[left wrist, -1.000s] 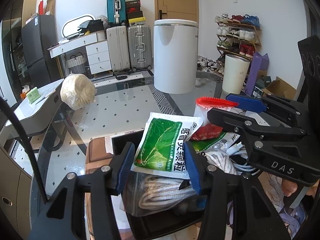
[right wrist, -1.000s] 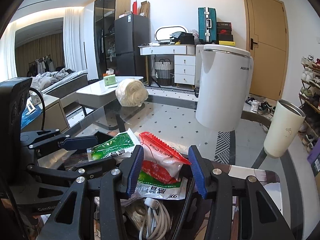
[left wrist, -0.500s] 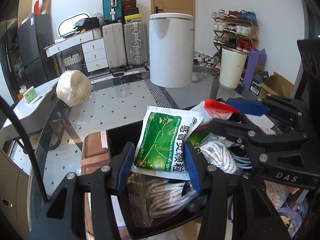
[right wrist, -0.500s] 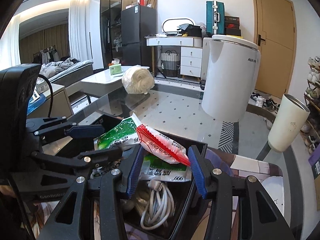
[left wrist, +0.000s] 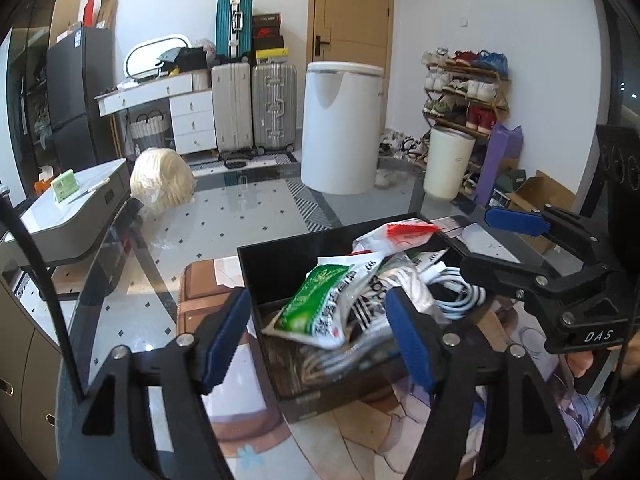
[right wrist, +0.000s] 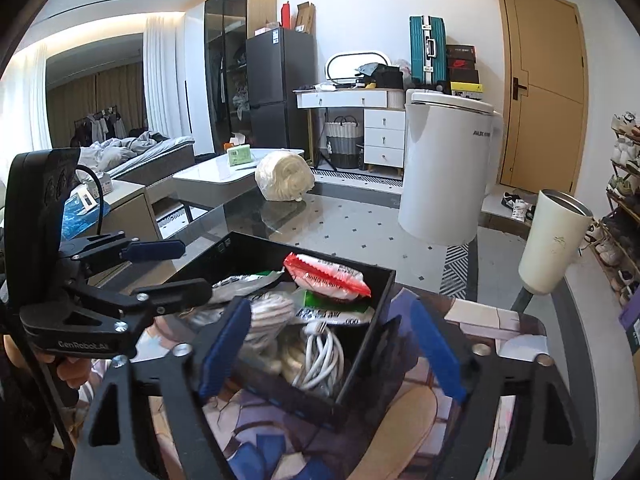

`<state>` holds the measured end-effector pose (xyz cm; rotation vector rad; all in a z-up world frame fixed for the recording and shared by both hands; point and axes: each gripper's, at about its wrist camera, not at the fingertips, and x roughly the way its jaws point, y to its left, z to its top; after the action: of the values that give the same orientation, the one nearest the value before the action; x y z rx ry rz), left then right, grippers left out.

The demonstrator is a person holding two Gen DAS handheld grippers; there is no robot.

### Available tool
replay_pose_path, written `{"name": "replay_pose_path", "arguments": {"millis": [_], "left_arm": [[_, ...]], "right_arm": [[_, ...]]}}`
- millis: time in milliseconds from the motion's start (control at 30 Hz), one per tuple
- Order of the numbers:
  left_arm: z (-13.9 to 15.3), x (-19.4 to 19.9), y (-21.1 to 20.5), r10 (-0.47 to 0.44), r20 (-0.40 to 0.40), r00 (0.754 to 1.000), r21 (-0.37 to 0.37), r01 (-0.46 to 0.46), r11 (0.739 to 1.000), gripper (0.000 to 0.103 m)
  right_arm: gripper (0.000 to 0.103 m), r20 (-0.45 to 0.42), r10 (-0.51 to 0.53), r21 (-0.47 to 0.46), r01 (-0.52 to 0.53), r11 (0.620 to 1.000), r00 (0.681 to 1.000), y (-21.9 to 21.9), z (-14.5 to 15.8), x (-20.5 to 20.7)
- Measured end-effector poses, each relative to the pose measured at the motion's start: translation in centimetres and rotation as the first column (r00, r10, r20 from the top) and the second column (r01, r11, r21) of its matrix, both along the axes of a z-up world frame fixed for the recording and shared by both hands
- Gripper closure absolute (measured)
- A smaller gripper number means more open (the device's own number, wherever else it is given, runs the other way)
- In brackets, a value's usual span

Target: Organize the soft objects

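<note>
Releasing — left gripper point(left wrist: 320, 334) opened off green packet point(left wrist: 310, 300) | right gripper point(right wrist: 330, 346) opened off red packet point(right wrist: 326, 276) — both in black box point(right wrist: 384, 300)

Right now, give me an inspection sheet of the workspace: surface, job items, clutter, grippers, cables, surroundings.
Surface: glass table with a printed mat under the black box.
Job's things: green packet and red-topped pouch lie in the box, released.
Clutter: wrapped cream bundle, white appliance, cream tumbler.
Grippers: left gripper and right gripper open, jaws just opened, gripping nothing.
Cables: white cord coiled in the box.
Surroundings: suitcases, shoe rack, door.
</note>
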<state>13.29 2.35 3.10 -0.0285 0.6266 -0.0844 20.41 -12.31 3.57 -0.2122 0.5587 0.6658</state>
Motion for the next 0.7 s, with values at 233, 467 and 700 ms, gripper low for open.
{"name": "replay_pose_path", "arguments": {"millis": [233,467,700], "left_arm": [[0.8,-3.1,0.6,0.004,0.075,0.997,-0.050,-0.001,0.999,0.002],[1.0,-5.1,0.8,0.050,0.138,0.989,-0.040,-0.045,0.998,0.000],[-0.2,-5.5,1.0,0.087,0.138,0.987,-0.008,-0.087,0.996,0.000]], "right_arm": [[0.001,0.021,-0.027,0.049,0.026,0.998,0.999,-1.1,-0.1,-2.2],[0.001,0.029,-0.035,0.078,0.033,0.996,0.999,-1.6,-0.1,-3.2],[0.001,0.044,-0.027,0.086,0.024,0.996,0.999,-1.7,-0.9,-4.2]]}}
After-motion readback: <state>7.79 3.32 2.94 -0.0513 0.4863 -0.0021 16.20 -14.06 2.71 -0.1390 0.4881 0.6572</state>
